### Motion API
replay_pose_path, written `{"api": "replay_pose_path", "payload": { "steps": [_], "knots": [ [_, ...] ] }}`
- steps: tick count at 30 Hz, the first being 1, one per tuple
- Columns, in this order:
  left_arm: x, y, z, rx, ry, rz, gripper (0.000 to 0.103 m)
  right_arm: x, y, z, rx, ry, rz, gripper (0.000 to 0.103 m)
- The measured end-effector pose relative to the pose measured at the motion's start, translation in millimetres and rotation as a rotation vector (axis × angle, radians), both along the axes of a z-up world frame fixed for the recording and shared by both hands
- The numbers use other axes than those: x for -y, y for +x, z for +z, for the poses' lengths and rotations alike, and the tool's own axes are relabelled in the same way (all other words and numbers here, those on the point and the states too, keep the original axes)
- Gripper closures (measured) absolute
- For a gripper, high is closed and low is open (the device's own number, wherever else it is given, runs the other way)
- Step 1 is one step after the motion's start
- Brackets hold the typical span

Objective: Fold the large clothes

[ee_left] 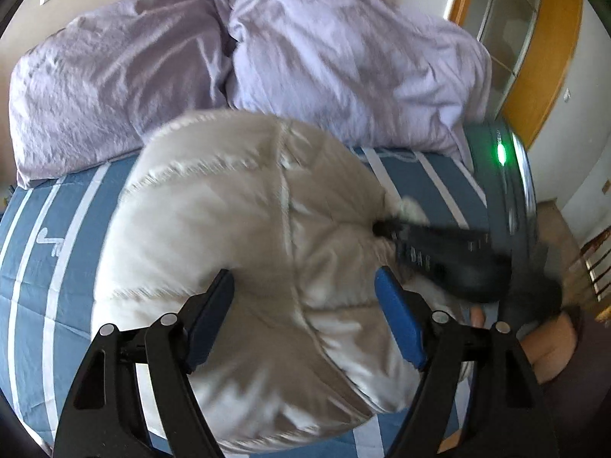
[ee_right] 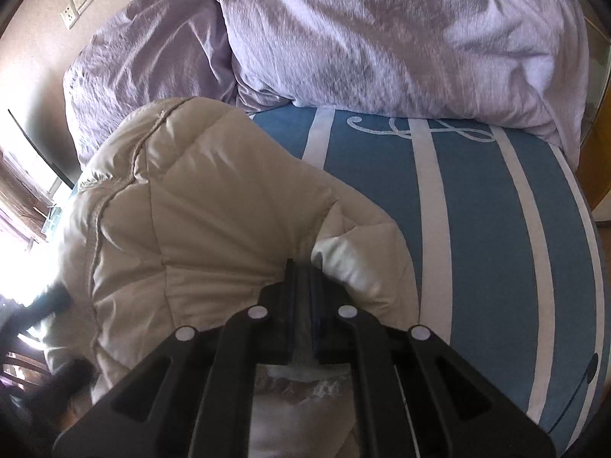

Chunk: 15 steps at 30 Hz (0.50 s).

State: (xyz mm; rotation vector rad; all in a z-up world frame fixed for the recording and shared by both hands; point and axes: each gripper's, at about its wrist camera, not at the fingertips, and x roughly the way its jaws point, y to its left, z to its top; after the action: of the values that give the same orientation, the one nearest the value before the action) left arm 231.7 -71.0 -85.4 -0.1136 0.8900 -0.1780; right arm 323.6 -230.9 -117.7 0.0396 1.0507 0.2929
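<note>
Right tongs [ee_right: 301,267] pinch the puffer jacket's [ee_right: 214,206] 5-o'clock edge to fold it, my left tongs [ee_left: 305,290] hovering open.

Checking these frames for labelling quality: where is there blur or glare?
Left wrist view: the beige puffer jacket and right gripper are motion-smeared. Right wrist view: jacket sharp, window glare whites out the left edge; both fisheye views curve the striped bedspread.

Daylight, bright. Right wrist view: window [ee_right: 23,198] blows out at left edge, glare washes nearby fabric. Left wrist view: motion blur smears the jacket [ee_left: 236,236] and right tool [ee_left: 385,229]. Fisheye bends edges, dark vignette corners.
</note>
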Motion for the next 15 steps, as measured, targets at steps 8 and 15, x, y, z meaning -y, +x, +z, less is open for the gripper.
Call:
{"api": "replay_pose_path", "payload": {
  "steps": [8,15],
  "knots": [
    [-41,40,16,0.039,0.032,0.089,0.026,-3,-5,-3,0.034,-0.008,-0.025,0.097],
    [-66,62,16,0.059,0.088,0.127,0.026,-5,-9,-5,0.064,-0.022,-0.043,0.097]
  ]
}}
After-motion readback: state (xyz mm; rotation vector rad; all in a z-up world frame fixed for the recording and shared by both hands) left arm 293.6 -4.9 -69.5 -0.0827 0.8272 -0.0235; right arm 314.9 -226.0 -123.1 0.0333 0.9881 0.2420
